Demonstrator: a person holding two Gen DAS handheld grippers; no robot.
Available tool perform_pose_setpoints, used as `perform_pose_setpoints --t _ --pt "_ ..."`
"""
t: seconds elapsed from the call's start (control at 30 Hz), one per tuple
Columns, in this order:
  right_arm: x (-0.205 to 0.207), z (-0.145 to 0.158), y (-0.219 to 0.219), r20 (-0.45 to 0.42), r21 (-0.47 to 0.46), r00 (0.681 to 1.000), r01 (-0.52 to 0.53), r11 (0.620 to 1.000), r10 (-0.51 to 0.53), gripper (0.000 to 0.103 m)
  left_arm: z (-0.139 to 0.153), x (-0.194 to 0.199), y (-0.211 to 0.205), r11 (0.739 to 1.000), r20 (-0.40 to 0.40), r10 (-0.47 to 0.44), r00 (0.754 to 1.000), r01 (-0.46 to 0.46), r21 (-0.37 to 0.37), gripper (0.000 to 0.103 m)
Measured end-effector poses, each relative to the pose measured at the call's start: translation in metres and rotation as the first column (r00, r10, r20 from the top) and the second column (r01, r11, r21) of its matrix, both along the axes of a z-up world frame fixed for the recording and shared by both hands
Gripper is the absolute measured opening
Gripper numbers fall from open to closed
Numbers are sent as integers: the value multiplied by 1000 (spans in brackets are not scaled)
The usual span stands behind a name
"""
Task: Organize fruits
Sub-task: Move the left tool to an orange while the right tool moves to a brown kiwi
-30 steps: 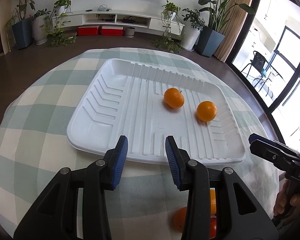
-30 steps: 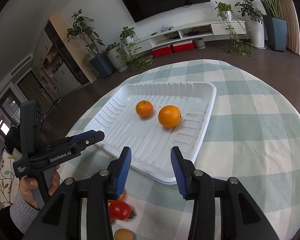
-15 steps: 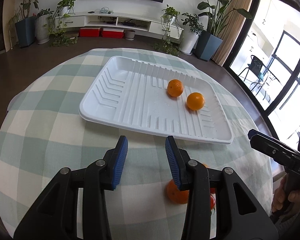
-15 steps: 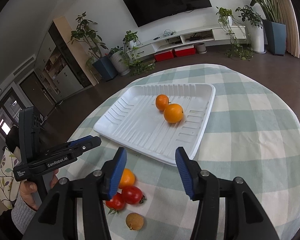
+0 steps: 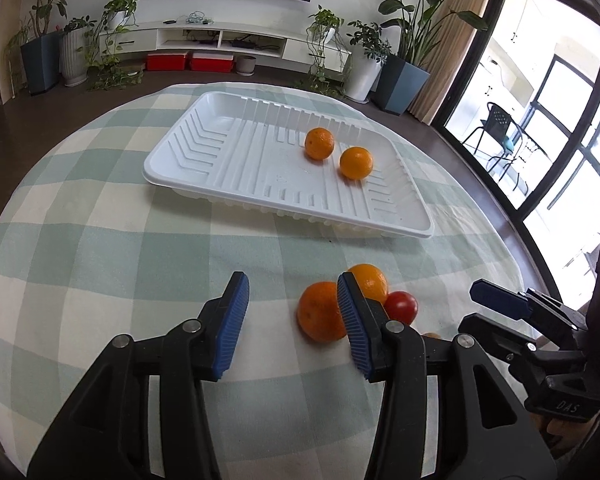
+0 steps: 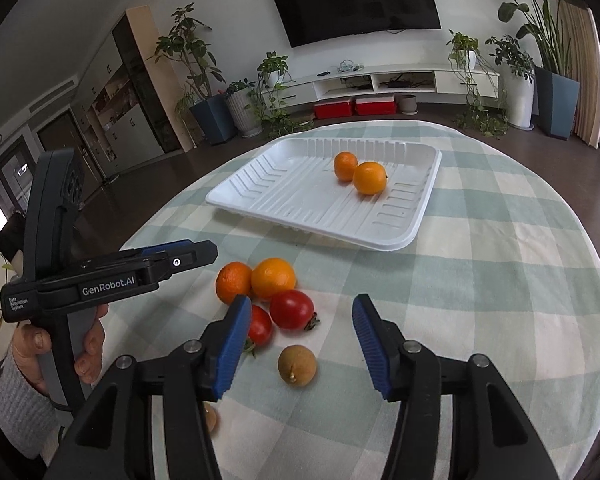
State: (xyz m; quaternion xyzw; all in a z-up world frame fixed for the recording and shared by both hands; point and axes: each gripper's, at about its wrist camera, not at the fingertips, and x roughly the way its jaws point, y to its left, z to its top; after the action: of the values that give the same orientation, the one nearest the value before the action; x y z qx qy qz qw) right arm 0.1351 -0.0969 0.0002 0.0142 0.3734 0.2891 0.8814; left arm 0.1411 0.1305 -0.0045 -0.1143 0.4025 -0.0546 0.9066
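A white ribbed tray (image 5: 228, 160) (image 6: 284, 196) lies on the checked tablecloth and holds two oranges (image 5: 319, 143) (image 5: 356, 163) (image 6: 370, 178). Near the front lie two loose oranges (image 5: 320, 318) (image 5: 370, 276) (image 6: 273, 278) (image 6: 233, 281), two red tomatoes (image 6: 291, 309) (image 6: 259, 325) and a small brown fruit (image 6: 297, 365). My left gripper (image 5: 292, 320) is open and empty, just left of the loose oranges. My right gripper (image 6: 298, 338) is open and empty above the tomatoes and the brown fruit.
Another small brown fruit (image 6: 210, 416) peeks out under my right gripper's left arm. The round table's edge (image 5: 512, 248) drops to a dark floor. A TV shelf (image 5: 220, 40) and potted plants stand at the far wall.
Both grippers have pulled back from the tray toward the front of the table and lowered. The loose fruit has come into view near their fingers. The right jaws have widened.
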Motion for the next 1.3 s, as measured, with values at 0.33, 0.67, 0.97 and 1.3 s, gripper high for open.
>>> perform_pose_setpoints --t 0.33,0.67,0.97,1.3 --pt "-10 -10 6 2 -53 1000 -7 999 7 56 -9 -6 -22 998 -14 -57 998 58 37 44" --pt "-10 -16 13 -10 -97 1000 -6 995 5 56 -16 1 -24 996 -29 -64 997 66 53 44" --pt "-10 -23 19 -23 -142 1000 -15 990 12 56 -19 3 -25 995 -27 -71 997 72 64 44" --pt "-8 -31 22 -47 -168 999 -20 986 12 49 -24 6 -27 994 -26 -80 996 82 70 44"
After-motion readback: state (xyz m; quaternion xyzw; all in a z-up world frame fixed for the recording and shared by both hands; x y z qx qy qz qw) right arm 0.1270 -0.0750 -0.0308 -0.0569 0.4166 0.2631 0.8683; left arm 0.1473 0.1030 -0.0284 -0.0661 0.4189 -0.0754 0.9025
